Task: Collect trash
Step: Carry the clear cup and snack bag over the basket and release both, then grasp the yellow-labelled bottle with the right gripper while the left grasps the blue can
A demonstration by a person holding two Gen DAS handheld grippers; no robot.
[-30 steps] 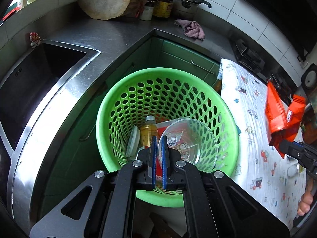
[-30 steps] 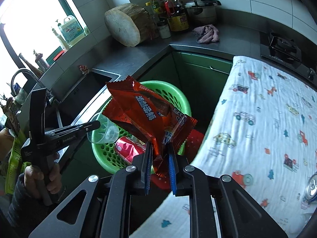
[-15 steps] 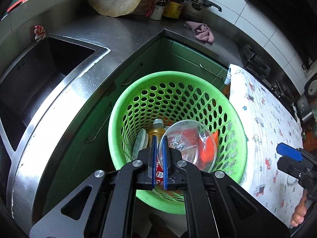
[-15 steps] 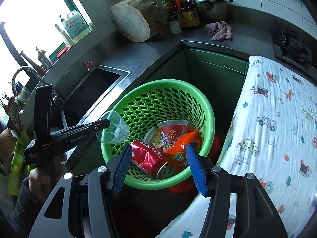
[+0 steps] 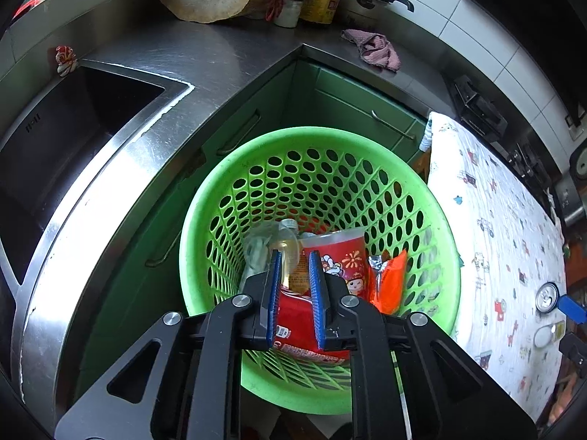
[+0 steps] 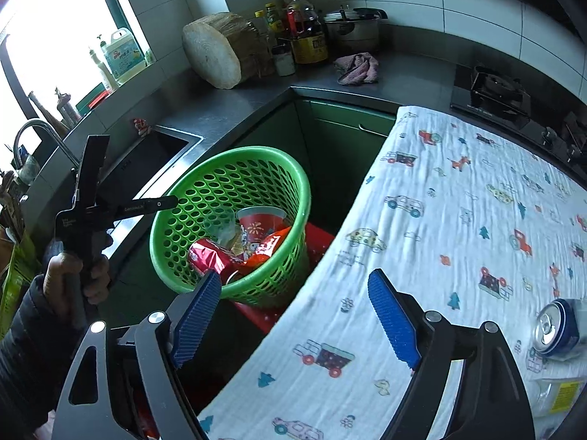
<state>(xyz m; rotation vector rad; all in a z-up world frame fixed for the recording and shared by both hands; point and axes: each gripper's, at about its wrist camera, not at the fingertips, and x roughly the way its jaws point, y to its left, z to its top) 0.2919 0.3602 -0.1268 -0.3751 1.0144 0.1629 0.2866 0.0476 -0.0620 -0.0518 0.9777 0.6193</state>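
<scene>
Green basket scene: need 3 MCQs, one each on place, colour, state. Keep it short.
1. Where does the drink can lie?
A. in the sink
B. on the printed cloth
C. in the basket

2. What colour is the snack wrapper beside the paper cup in the basket?
A. orange
B. blue
C. white

3. How does the right gripper stand?
A. shut on a wrapper
B. shut on a can
C. wide apart, holding nothing

Key:
1 B: the can rests on the printed cloth, far from the basket.
2 A: the wrapper is bright orange against the green wall.
3 C: its jaws are opening, with only cloth and floor showing between the blue pads.
</scene>
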